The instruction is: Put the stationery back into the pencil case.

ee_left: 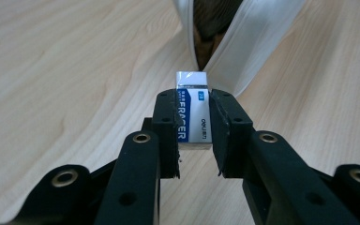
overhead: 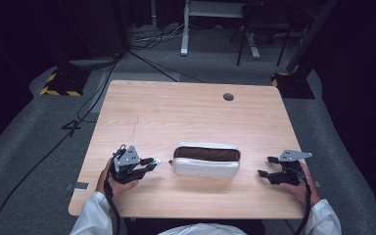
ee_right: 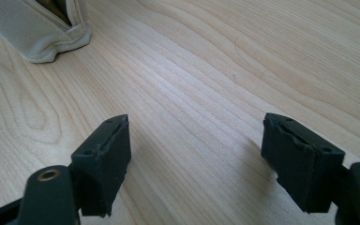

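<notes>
Left gripper view shows a white-and-blue eraser (ee_left: pixel 193 110) clamped between the jaws of the left gripper (ee_left: pixel 193 136), its tip just short of the open mouth of a white pencil case (ee_left: pixel 253 42). High view has the pencil case lying unzipped on the wooden table (overhead: pixel 186 112), between both grippers. The right gripper (ee_right: pixel 197 164) hovers near the table with its jaws spread wide, holding nothing.

Setting: lab or recording studio. Evidence: light wooden table (overhead: pixel 186 112) on grey carpet (overhead: pixel 34 161), dark surround. Hazard-striped stand base (overhead: pixel 61 83) at 10 o'clock, second black stand base (overhead: pixel 293 83) at 2 o'clock. Loose cables (overhead: pixel 156 36) on floor at 12 o'clock, beside a white desk frame (overhead: pixel 186 29).
</notes>
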